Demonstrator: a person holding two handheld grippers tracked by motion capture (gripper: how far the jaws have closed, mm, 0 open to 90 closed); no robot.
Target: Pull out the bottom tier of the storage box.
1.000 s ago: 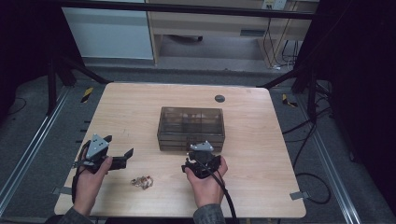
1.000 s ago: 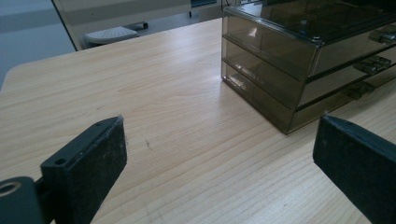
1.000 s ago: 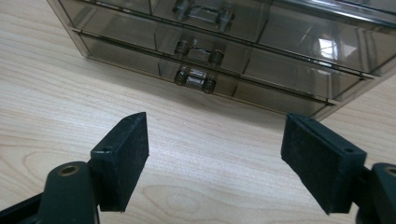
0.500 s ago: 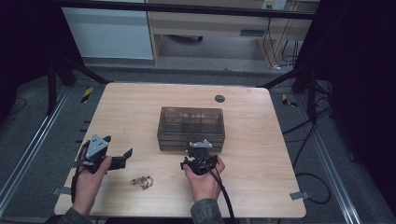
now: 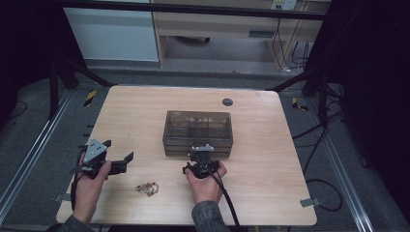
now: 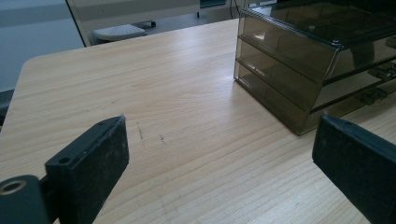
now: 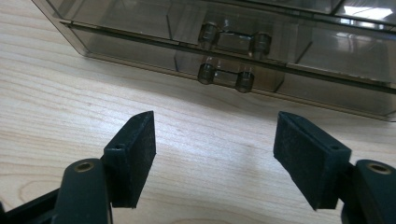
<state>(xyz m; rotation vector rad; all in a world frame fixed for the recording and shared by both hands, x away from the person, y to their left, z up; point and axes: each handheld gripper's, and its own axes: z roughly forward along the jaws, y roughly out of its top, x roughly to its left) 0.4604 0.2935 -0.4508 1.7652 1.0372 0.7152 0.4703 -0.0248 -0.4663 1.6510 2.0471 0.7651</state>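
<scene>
The right gripper [image 7: 215, 154], fingers wide and just closing with nothing between, faces the stiff, slippery drawer handle [image 7: 226, 78] at upper centre; grip there.

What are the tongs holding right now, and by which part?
Nothing. The right tongs stand open just short of the drawer box's bottom handle, having just been closing; the left tongs are open over bare table.

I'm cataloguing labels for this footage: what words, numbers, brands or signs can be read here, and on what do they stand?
None can be read.
The smoky drawer box, its handles, the wooden table and both hand-held grippers bear no visible text.
A pale label on the background furniture is too small to read.
</scene>
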